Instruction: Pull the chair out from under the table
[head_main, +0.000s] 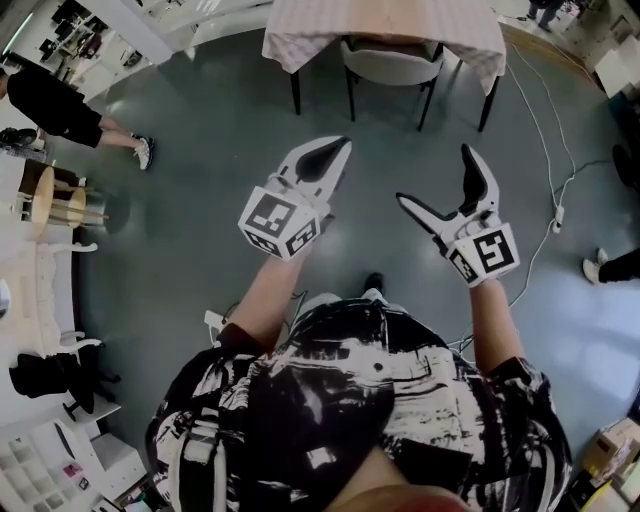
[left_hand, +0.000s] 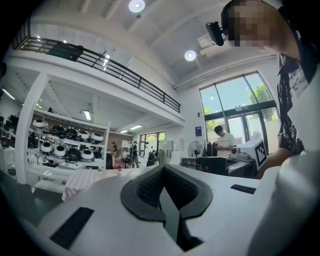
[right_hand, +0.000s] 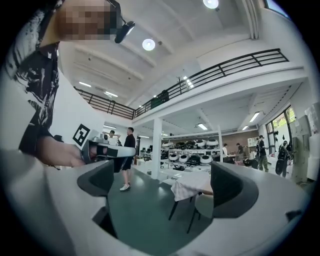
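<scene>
Where table (head_main: 330, 22) covers it, chair (head_main: 392, 63) seems tucked.

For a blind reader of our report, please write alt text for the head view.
From above, a person holds the shut left gripper and open right gripper over grey floor; ahead, the chair sits tucked under the cloth-covered table.

Grey chair (head_main: 392, 62) tucked under cloth-covered table (head_main: 300, 40), upright, 4 dark legs.
</scene>
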